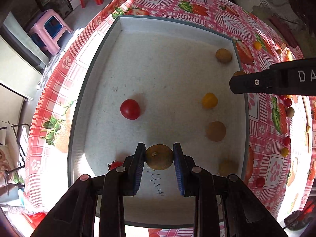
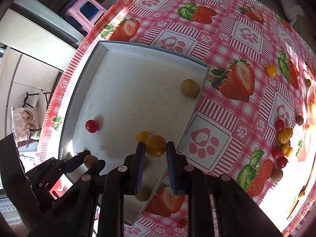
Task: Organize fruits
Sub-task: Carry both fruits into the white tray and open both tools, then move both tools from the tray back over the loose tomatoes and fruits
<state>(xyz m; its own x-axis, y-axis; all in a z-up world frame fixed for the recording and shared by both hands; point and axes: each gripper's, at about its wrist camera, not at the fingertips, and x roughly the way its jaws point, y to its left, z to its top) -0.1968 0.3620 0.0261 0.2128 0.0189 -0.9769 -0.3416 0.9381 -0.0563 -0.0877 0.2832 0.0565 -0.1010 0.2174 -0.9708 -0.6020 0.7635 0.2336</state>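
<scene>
Holding a small brown round fruit (image 1: pixel 159 157) between the blue fingers (image 1: pixel 138 169) of the left gripper (image 1: pixel 159 158), closed on its two sides, low in the centre of the frame, above the floor of the white tray (image 1: pixel 94 83). Holding an orange tomato (image 2: pixel 156 145) the same way in the right gripper (image 2: pixel 156 148), above the tray's lower right part in the right wrist view.

Probably handling light, smooth and a little slippery; the tomato likely soft and thin-skinned, so pressing gently across the widest part, not near the stem end.

Lying already in the tray: a red tomato (image 1: pixel 130 109), a yellow tomato (image 1: pixel 209 100), some more brown fruits. More fruits (image 2: pixel 283 136) waiting on the checked surface (image 2: pixel 217 29) at right.

Being washed out by sunlight at the right edge, so not countable there. Partly hidden behind the left fingers, a red thing (image 1: pixel 114 165), perhaps another tomato. Whether the held fruits are touching the tray floor: not possible to tell.
</scene>
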